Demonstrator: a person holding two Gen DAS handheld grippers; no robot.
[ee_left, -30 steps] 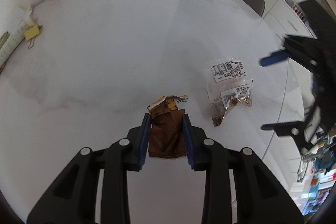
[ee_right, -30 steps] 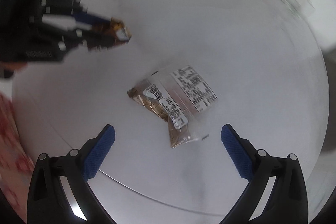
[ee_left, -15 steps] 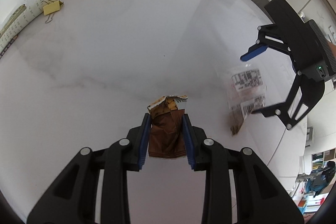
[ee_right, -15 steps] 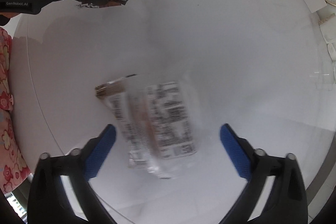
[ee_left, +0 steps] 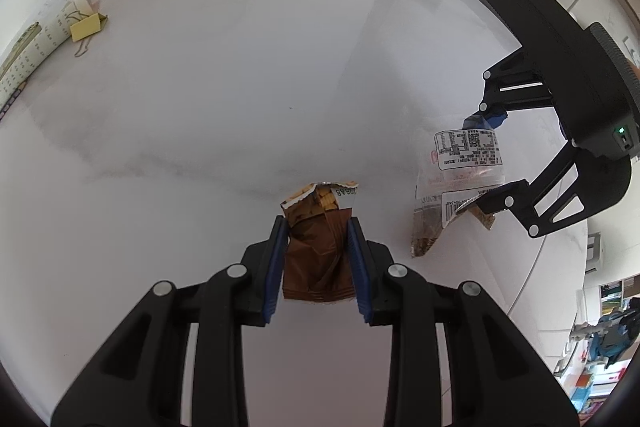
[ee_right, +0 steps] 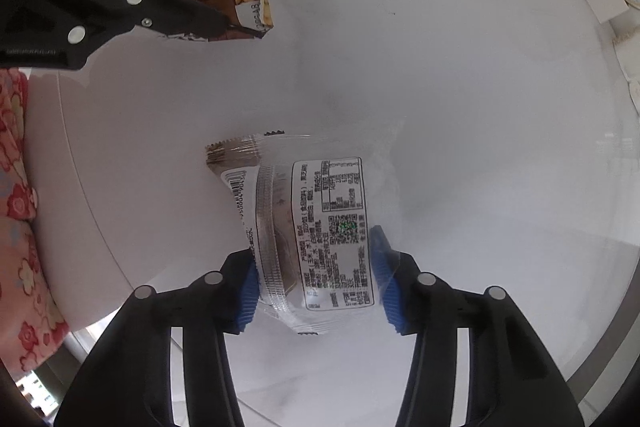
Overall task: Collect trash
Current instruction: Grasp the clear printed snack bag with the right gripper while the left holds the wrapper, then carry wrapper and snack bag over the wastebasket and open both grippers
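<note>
Left gripper (ee_left: 316,227) clamped on crumpled brown foil wrapper (ee_left: 318,255), right gripper (ee_right: 316,267) closed around clear plastic labelled snack packet (ee_right: 316,239), both above glossy white marble worktop (ee_left: 240,87).

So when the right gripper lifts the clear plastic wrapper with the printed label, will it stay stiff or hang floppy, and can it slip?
The clear wrapper is thin, crinkled film, so it will probably droop beyond the right gripper. It looks nearly empty, so likely very light. Its glossy surface may slide between the pads.
</note>
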